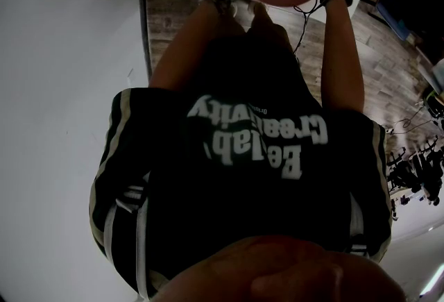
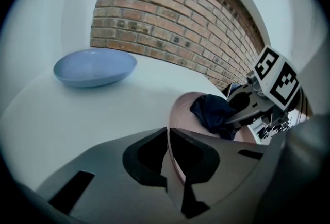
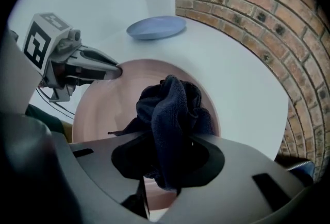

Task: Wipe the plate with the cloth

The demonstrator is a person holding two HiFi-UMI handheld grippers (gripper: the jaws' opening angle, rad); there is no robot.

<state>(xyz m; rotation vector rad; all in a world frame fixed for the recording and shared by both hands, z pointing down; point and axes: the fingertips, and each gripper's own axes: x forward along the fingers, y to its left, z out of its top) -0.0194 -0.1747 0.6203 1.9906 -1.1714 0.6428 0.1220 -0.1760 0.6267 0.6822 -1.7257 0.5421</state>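
At the near edge of the table (image 3: 242, 89), left gripper (image 2: 167, 135) pinches the pink plate (image 2: 183, 109) by its rim; right gripper (image 3: 165, 143) clutches the dark cloth (image 3: 172, 107), bunched on that plate. Beyond sits a blue dish (image 3: 156, 27).

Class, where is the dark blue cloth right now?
In the right gripper view the dark blue cloth is bunched in the right gripper over the round pink plate, whose rim the left gripper pinches.

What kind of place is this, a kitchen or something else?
Probably a studio or lab-style room rather than a kitchen: a plain white table stands beside an exposed brick wall, over a wood-plank floor. A pink plate, a dark cloth and a blue dish are the props.
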